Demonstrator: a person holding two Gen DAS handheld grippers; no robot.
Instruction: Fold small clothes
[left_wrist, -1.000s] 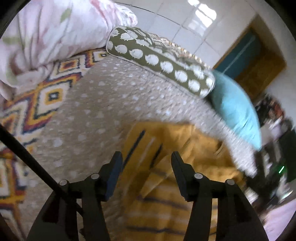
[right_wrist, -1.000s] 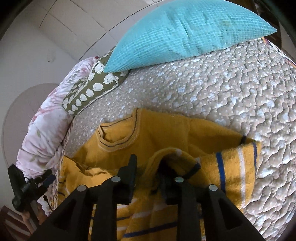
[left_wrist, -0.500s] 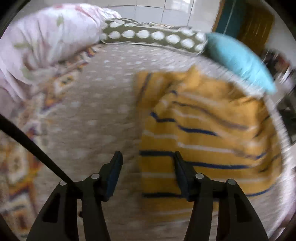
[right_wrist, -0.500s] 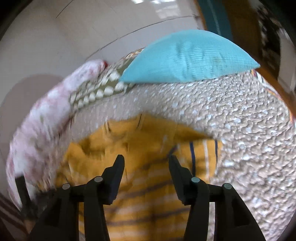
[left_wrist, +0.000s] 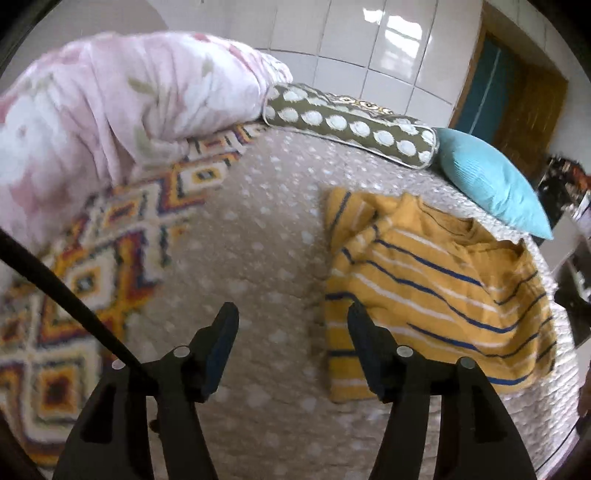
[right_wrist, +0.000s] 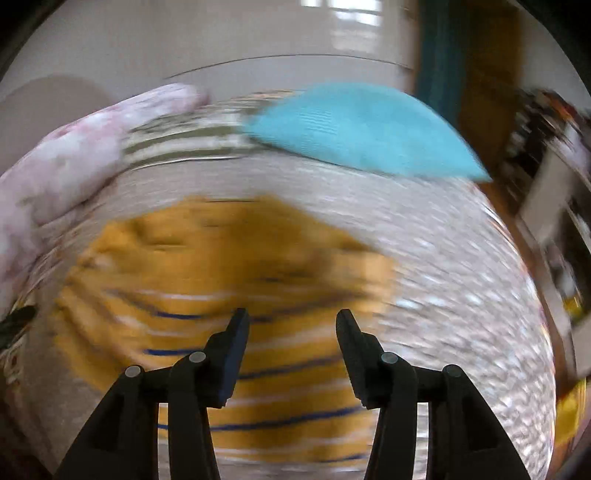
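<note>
A small yellow sweater (left_wrist: 436, 291) with blue and white stripes lies on the dotted beige bedspread (left_wrist: 251, 236), its sleeves turned in over the body. In the left wrist view it sits right of my left gripper (left_wrist: 291, 314), whose jaws are opening with nothing between them, above bare bedspread. The right wrist view is blurred; there the sweater (right_wrist: 229, 288) lies below my right gripper (right_wrist: 291, 321), which hangs open above its striped lower part and holds nothing.
A pink floral quilt (left_wrist: 110, 110) is piled at the back left. A green bolster with white dots (left_wrist: 351, 129) and a teal cushion (left_wrist: 491, 181) line the far edge. A patterned rug-like blanket (left_wrist: 85, 266) lies left. The bed edge drops off at right.
The right gripper let go of the folded sleeve, opened and rose. The left gripper drew back and leftwards off the sweater onto bare bedspread, opening slightly wider.
</note>
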